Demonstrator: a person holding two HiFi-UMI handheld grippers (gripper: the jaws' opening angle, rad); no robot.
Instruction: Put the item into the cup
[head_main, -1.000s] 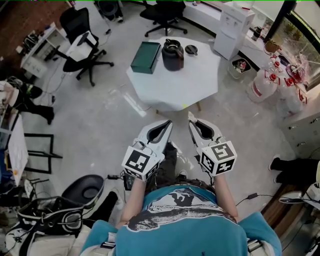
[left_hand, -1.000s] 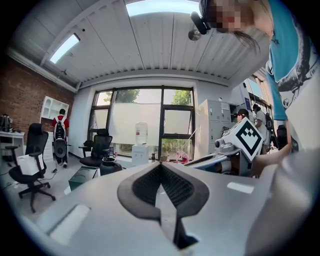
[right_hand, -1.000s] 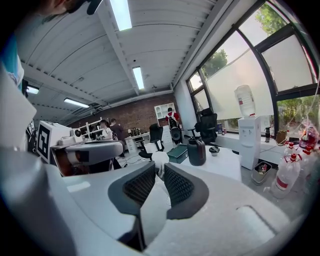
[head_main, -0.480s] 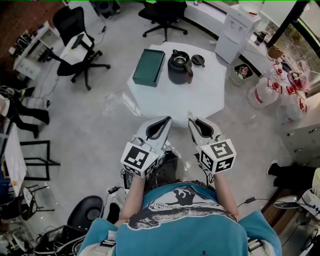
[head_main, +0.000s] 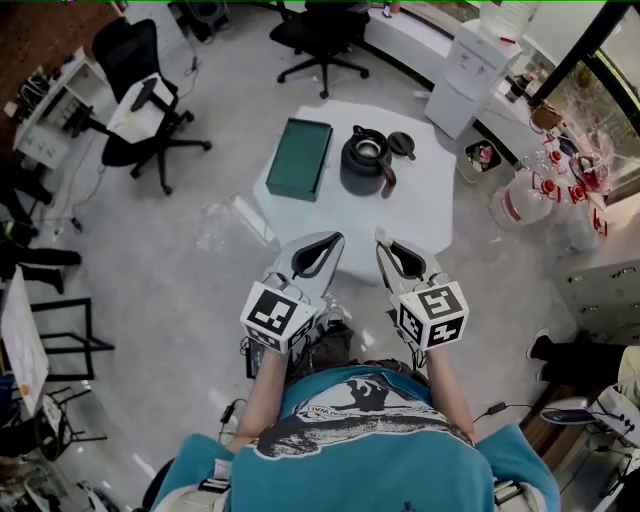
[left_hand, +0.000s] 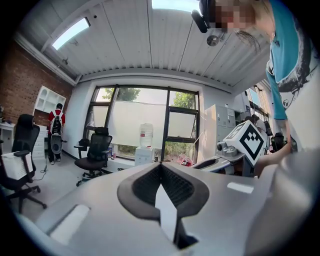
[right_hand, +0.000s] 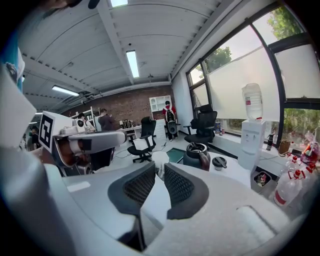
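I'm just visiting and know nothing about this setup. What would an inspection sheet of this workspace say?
Surface: white octagonal table, three things on it.
Job's things: dark jug on the table, open, lid beside it; small white item at the right gripper tips.
Clutter: green box on the table.
Grippers: left gripper shut, empty; right gripper shut on the item.
Cables: black cable on the floor near the person.
Surroundings: office chairs, water dispenser, water bottles, bin.

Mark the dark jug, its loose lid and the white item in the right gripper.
dark jug (head_main: 360, 165): head view, middle of its body.
lid (head_main: 401, 145): head view, centre of its top.
white item (right_hand: 158, 161): right gripper view, the end showing between the jaw tips.
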